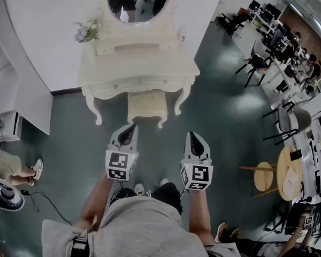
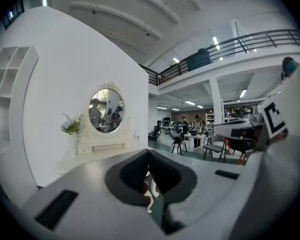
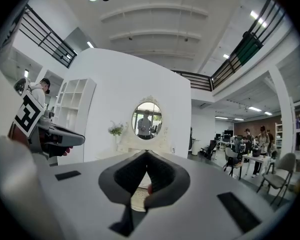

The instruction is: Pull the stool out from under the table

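Near the person, the left gripper (image 1: 130, 128) and the right gripper (image 1: 193, 136) have their jaws closed together and empty, apart from the stool (image 1: 146, 105). The stool stands half under the white table (image 1: 139, 63), between its front legs, with its long side along the table's front.

- the head view looks steeply down from above the person, facing the white dressing table (image 1: 139, 68) a short way ahead on the dark floor (image 1: 219, 106).
- the left gripper view looks roughly level along its jaws, with the oval mirror (image 2: 106, 110) left of centre.
- the right gripper view faces that mirror almost squarely.
- all three views share the dressing table and the mirror.
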The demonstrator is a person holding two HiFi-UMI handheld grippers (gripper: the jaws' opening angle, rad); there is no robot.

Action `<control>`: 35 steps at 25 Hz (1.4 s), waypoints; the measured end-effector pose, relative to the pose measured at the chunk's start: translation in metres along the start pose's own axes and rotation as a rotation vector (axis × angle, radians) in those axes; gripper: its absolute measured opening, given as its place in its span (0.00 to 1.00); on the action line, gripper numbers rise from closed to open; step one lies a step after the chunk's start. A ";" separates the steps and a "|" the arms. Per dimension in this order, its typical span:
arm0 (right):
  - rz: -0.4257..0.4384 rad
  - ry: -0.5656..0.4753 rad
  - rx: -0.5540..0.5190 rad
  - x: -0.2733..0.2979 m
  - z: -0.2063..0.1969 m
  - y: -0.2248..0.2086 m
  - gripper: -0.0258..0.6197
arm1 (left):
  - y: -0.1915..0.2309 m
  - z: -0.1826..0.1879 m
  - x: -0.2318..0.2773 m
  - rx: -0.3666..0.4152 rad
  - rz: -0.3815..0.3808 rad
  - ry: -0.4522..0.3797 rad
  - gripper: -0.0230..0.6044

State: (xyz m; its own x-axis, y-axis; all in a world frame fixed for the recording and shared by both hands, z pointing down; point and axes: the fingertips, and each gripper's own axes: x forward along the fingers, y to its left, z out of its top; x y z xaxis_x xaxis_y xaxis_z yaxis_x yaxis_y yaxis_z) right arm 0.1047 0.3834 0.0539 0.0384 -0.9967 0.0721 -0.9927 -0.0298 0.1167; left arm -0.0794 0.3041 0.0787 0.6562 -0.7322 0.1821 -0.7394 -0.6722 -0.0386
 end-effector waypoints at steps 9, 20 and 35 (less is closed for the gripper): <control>0.025 0.019 0.023 0.031 -0.014 -0.017 0.06 | 0.005 -0.010 0.035 -0.007 0.020 0.032 0.04; 0.098 0.031 0.061 0.159 -0.029 -0.088 0.06 | 0.028 -0.001 0.154 -0.023 0.103 0.069 0.04; 0.297 0.135 0.107 0.307 -0.077 -0.128 0.06 | 0.070 -0.019 0.272 -0.100 0.268 0.166 0.04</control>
State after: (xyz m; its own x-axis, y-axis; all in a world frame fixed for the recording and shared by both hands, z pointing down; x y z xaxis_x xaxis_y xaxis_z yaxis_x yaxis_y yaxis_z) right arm 0.2521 0.0865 0.1371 -0.2461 -0.9442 0.2190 -0.9690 0.2449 -0.0330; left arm 0.0448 0.0599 0.1444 0.4090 -0.8484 0.3361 -0.8989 -0.4380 -0.0118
